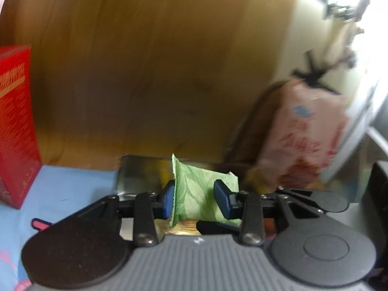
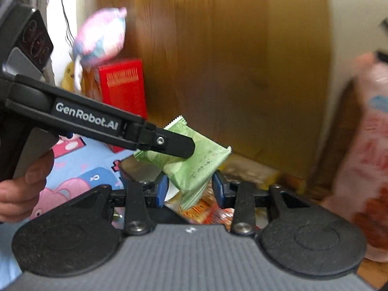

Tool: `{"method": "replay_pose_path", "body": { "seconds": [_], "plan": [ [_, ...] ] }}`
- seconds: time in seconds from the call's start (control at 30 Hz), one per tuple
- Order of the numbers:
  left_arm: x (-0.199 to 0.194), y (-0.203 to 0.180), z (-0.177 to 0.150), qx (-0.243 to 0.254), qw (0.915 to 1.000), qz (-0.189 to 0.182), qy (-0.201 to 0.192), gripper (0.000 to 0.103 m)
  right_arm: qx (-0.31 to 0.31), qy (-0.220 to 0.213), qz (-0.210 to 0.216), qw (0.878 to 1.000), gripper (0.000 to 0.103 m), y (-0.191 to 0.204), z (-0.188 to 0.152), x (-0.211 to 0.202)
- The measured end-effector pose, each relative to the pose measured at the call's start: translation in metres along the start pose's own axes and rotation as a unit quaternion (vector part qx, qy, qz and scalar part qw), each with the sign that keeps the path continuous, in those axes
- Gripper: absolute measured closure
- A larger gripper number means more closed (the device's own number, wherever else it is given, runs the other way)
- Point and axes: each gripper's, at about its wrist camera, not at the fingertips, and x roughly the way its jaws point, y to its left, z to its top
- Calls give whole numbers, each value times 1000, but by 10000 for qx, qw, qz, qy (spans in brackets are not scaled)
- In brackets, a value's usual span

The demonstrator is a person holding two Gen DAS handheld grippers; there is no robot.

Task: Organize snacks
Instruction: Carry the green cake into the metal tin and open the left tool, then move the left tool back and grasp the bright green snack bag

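A green leaf-patterned snack packet sits between the blue pads of my left gripper, which is shut on it and holds it above a dark tin. In the right wrist view the same packet hangs from the left gripper's black fingers. Its lower end lies in the gap of my right gripper, whose blue pads stand apart from it, open. Orange and red snack wrappers lie below the right gripper.
A red box stands at the left on a blue cartoon-print cloth. A pink and white snack bag is at the right. A wooden panel rises behind. A pink plush toy sits above the red box.
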Motion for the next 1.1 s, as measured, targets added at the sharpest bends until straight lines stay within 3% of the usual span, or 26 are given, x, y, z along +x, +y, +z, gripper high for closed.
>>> {"method": "replay_pose_path", "body": {
  "seconds": [0.07, 0.1, 0.17, 0.37, 0.5, 0.6, 0.67, 0.73, 0.77, 0.83, 0.9, 1.1],
  "plan": [
    [12, 8, -2, -5, 9997, 205, 128, 60, 3, 228, -38, 9997, 59, 2, 2, 17],
    [16, 10, -3, 12, 9994, 296, 169, 58, 33, 217, -37, 9998, 50, 0, 3, 21],
    [15, 13, -6, 51, 9989, 444, 125, 58, 35, 113, -155, 9998, 48, 3, 2, 18],
    [-46, 36, -24, -211, 9985, 369, -331, 58, -17, -557, -225, 9982, 48, 9, -6, -30],
    [-94, 62, -74, -447, 9973, 554, -196, 58, 295, -375, 667, 9966, 48, 31, -31, -58],
    [-116, 72, -120, -699, 9966, 412, 103, 57, 324, 66, 1238, 9918, 48, 62, -57, -57],
    [-117, 71, -141, -821, 9956, 307, 337, 58, 168, 301, 1394, 9896, 49, 89, -68, -44],
    [-112, 70, -160, -903, 9943, 303, 488, 62, 235, 586, 1438, 9876, 52, 106, -76, -30],
    [-112, 69, -168, -994, 9938, 333, 381, 65, 323, 684, 1453, 9865, 61, 111, -79, -25],
    [-120, 66, -172, -1103, 9929, 324, 311, 69, 505, 621, 1353, 9876, 61, 116, -85, -30],
    [-124, 58, -177, -1202, 9919, 85, 401, 70, 648, 622, 1322, 9871, 66, 115, -89, -46],
    [-131, -8, -207, -495, 9961, -384, 617, 70, 745, 435, 847, 9927, 66, 103, -133, -108]
  ]
}}
